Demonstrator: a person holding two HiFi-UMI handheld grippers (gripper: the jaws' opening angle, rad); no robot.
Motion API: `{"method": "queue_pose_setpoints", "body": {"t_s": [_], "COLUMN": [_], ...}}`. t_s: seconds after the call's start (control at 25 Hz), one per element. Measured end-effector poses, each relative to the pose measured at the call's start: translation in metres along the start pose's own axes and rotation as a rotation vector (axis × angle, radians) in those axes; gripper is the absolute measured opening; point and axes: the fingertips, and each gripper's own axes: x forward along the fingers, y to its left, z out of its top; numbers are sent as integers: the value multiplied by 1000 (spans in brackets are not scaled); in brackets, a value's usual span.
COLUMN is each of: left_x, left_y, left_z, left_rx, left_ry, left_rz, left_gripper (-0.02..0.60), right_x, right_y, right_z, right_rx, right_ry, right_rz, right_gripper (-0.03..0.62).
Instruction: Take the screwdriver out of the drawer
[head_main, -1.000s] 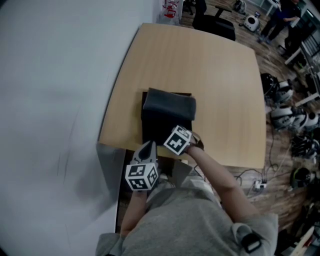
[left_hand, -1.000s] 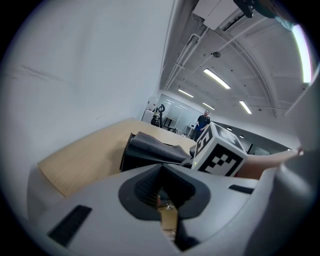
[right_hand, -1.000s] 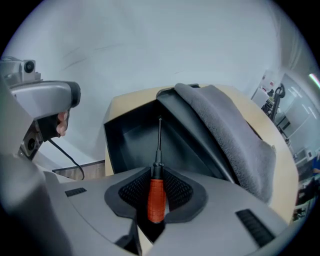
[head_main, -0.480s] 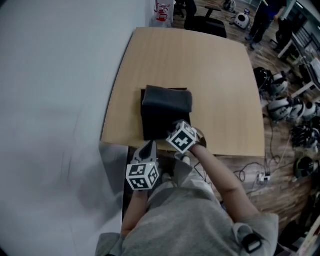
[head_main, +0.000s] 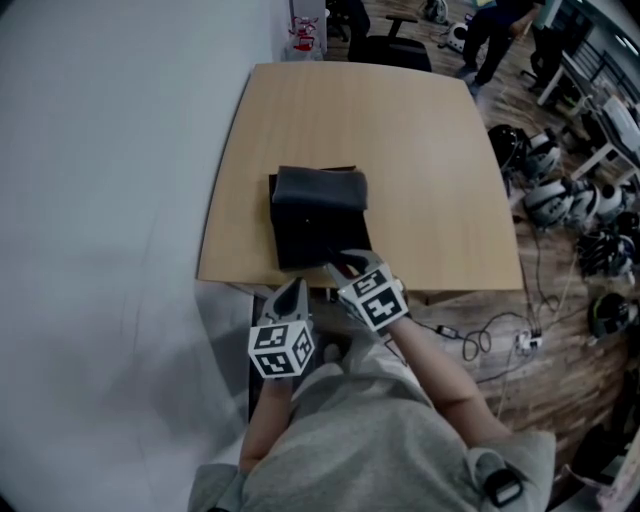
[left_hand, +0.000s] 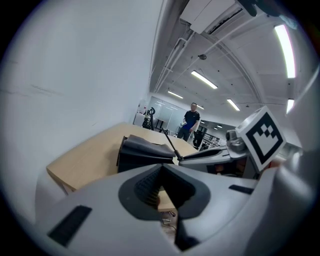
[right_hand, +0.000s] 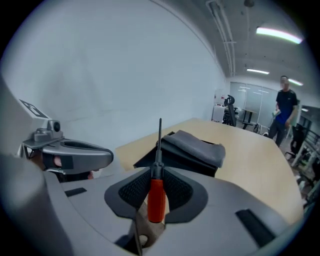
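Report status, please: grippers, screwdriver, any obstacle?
Right gripper shut on screwdriver, red handle, shaft pointing up. Left gripper shut, empty, beside it. Black box on table just ahead; no obstacle seen.

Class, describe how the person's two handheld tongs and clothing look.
Both the left tongs and right tongs have smooth grey plastic bodies, dark ribbed pads, and a white cube with black square markers. The person wears a grey short-sleeved shirt.
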Motion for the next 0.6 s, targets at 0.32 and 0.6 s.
{"method": "queue_pose_setpoints", "body": {"t_s": [0.32, 0.6], "left_x": [-23, -57], "left_y": [-37, -88], "left_z": [-4, -16], "left_rx": [8, -18], "left_ry": [-47, -101], "left_rz": [17, 60], "left_gripper": [0, 0], "right_x": [-59, -129], "right_y": [7, 15], "right_z": [-19, -55], "right_rx": [42, 74], "right_ry": [-162, -220], "right_rz": [-14, -4], "right_gripper": [78, 79]}}
